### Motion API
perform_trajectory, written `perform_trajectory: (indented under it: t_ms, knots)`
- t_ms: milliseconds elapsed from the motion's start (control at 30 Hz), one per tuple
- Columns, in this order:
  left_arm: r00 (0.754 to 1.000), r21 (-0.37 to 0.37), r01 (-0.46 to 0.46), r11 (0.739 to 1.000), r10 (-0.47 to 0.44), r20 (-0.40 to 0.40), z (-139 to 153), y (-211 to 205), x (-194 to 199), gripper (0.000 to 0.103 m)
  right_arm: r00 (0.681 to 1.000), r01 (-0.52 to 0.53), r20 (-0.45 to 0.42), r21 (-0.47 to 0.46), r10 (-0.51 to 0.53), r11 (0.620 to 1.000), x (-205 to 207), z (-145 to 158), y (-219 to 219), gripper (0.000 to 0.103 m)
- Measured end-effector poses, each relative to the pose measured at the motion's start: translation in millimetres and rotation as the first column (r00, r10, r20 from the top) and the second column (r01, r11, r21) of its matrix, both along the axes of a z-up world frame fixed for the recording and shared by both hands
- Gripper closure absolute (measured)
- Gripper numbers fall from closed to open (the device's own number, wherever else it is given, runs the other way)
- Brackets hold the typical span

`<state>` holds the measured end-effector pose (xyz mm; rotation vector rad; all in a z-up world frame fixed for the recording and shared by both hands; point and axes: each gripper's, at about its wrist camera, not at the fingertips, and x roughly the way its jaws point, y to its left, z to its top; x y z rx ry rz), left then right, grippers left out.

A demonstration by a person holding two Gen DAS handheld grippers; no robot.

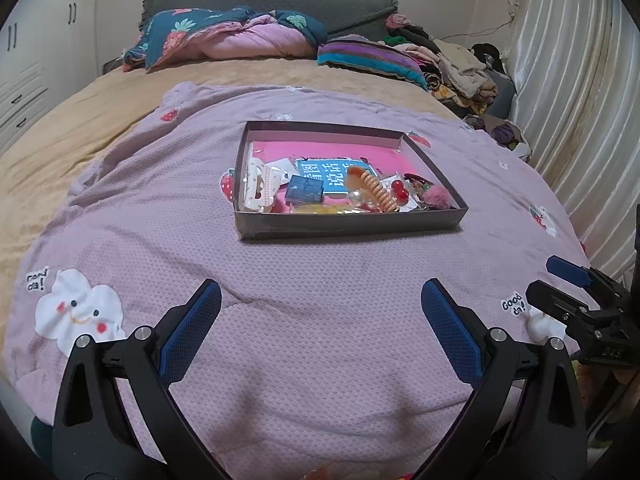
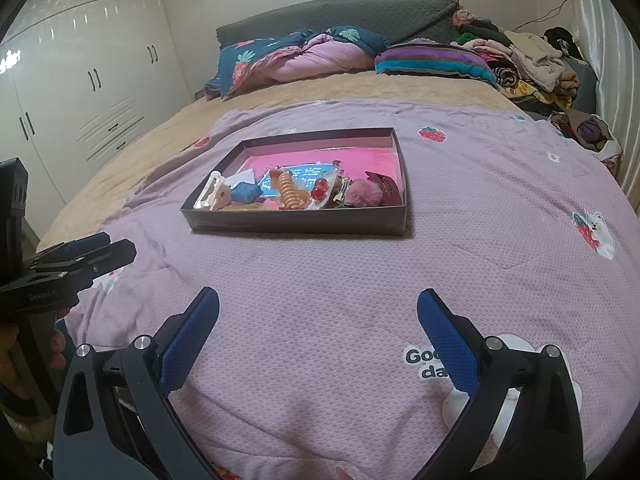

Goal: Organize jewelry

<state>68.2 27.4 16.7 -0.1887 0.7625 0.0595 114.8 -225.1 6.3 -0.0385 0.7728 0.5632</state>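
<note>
both claws, left (image 1: 321, 304) and right (image 2: 318, 312), gape empty over lilac quilt (image 1: 320, 264); cluttered tray (image 1: 352, 226) beyond.

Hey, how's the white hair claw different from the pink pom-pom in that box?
The white claw is hard, toothed plastic; the pom-pom is soft and fluffy. The claw lies at the box's left end, the pom-pom near its right end. The claw looks bigger. Both sit near the front wall.

Left wrist view: low over the bed's foot, facing the headboard (image 1: 268, 0), tray (image 1: 352, 228) ahead, slightly right.
Right wrist view: alongside, same heading, tray (image 2: 298, 222) ahead-left.
Shared: tray, lilac quilt (image 1: 320, 280), pillows.
</note>
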Motion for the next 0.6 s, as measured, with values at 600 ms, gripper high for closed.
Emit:
perform_trajectory:
  t_ms: [600]
  knots:
    - [1.0, 0.002, 0.0, 1.0, 0.0, -0.003, 0.4, -1.1, -1.8, 0.009, 1.0, 0.002, 0.0, -0.001, -0.002, 1.0, -0.5, -0.2, 1.9, 0.004]
